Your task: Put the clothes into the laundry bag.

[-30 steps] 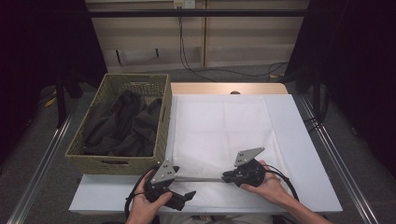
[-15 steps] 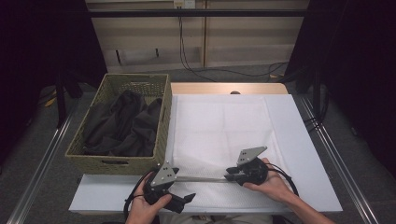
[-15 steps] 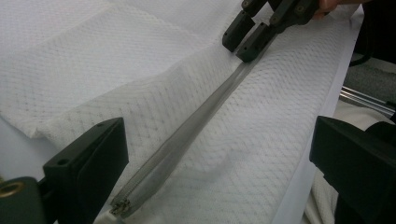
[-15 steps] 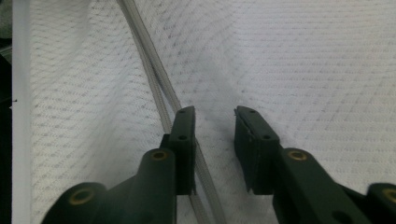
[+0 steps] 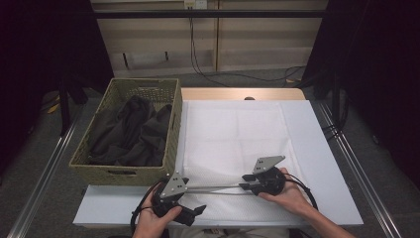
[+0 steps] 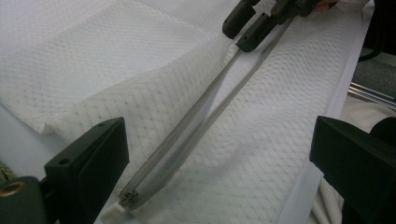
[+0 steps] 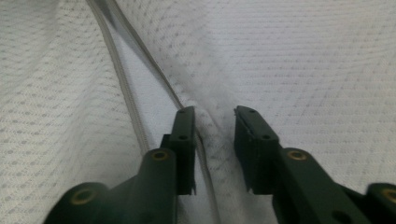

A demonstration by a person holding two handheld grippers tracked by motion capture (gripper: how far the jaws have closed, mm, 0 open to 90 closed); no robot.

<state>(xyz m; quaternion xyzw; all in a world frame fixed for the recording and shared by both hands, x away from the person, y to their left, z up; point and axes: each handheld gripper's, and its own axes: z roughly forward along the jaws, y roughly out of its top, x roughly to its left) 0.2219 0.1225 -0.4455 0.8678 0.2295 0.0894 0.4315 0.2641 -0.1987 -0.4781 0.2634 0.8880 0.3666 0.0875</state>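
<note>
Dim room, beige wall panels [image 5: 257, 37], grey floor [image 5: 237, 82].

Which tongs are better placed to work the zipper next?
Right, probably. The right tongs already straddle a fold of the white cloth at the zipper, jaws partly open around it. The left tongs stand wide open near the zipper's other end, gripping nothing.

We read this as a lab recording bay: worktop [image 5: 327, 163] on metal rails [image 5: 366, 173], dark curtains [image 5: 381, 74] at both sides, loose cables [image 5: 237, 75] along the bare panel wall [image 5: 257, 44].
</note>
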